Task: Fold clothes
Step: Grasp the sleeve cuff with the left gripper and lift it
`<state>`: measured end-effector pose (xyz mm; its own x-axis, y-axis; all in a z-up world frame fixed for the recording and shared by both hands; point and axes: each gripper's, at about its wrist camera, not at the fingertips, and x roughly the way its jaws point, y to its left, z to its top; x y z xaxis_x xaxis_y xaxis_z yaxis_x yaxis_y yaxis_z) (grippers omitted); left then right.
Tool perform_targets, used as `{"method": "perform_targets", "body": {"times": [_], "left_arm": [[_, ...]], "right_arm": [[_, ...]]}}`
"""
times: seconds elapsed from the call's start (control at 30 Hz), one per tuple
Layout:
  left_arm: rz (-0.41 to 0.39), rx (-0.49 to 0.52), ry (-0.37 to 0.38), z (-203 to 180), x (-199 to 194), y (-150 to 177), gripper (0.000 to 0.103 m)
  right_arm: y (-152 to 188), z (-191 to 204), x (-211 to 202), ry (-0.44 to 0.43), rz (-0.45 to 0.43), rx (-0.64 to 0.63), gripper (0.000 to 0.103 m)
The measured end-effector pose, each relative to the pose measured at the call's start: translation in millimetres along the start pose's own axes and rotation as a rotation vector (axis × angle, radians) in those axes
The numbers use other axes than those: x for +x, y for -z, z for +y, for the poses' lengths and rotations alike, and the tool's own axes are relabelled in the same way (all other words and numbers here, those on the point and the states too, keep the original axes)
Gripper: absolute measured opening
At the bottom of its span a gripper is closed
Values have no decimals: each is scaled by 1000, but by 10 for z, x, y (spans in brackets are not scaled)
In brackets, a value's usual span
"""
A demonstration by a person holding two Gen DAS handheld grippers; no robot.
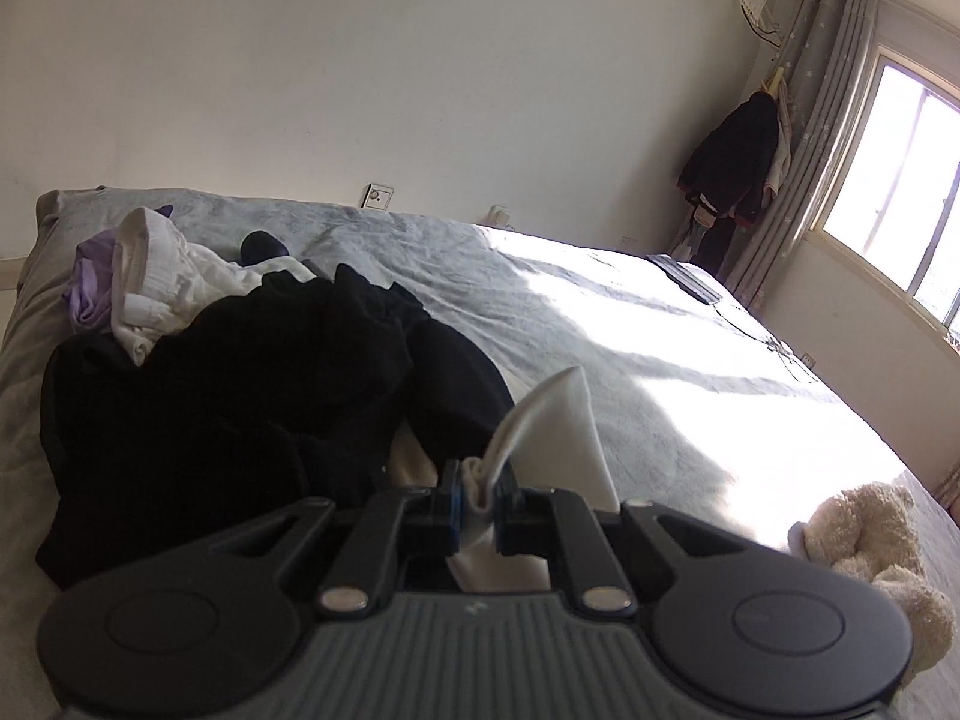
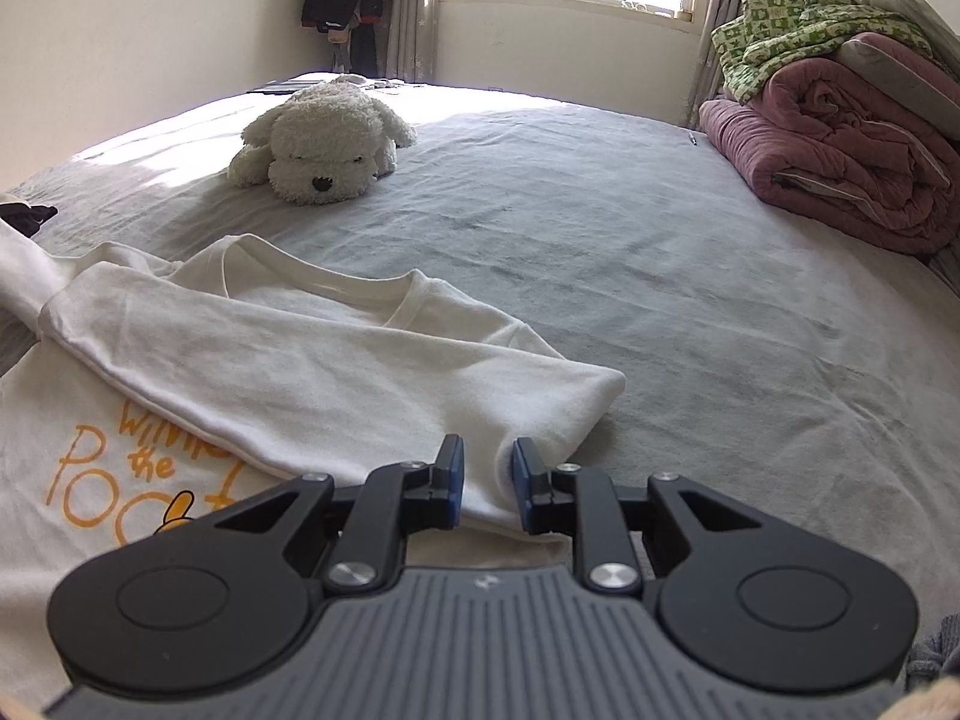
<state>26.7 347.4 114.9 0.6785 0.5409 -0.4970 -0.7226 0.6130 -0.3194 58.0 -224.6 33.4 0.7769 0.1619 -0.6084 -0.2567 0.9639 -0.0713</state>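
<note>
A white long-sleeved shirt (image 2: 288, 354) with orange lettering lies spread on the grey bed (image 2: 660, 276), one sleeve folded across its chest. My right gripper (image 2: 487, 465) is open, its fingers astride the edge of that folded sleeve's shoulder end. In the left wrist view, my left gripper (image 1: 477, 495) is shut on a bunched piece of the white shirt (image 1: 558, 420), which rises in a peak above the fingers. Just left of it a pile of black clothes (image 1: 240, 408) lies on the bed, with white (image 1: 162, 282) and purple garments (image 1: 90, 282) behind.
A white plush dog (image 2: 324, 144) lies on the bed beyond the shirt, also seen as the plush dog (image 1: 870, 546) at the right. Folded pink and green quilts (image 2: 840, 138) are stacked at the bed's right side. A dark tablet (image 1: 690, 279) rests near the far corner.
</note>
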Motion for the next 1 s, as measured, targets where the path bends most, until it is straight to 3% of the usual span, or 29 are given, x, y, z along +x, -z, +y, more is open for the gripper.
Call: {"method": "perform_targets", "body": {"times": [0.3, 0.47, 0.73, 0.93, 1.0], "left_arm": [[35, 30, -8, 48, 108, 50, 9], [84, 28, 17, 91, 105, 65, 9], [145, -40, 71, 272, 157, -9, 9], [166, -54, 80, 306, 194, -14, 9], [165, -55, 91, 314, 177, -29, 9]], "right_arm": [[8, 72, 46, 1, 7, -36, 24], [-116, 264, -102, -108, -41, -49, 24], [-348, 1043, -151, -269, -40, -136, 24], [-656, 1760, 384, -396, 36, -155, 24], [-686, 1964, 569, -402, 59, -168, 23]]}}
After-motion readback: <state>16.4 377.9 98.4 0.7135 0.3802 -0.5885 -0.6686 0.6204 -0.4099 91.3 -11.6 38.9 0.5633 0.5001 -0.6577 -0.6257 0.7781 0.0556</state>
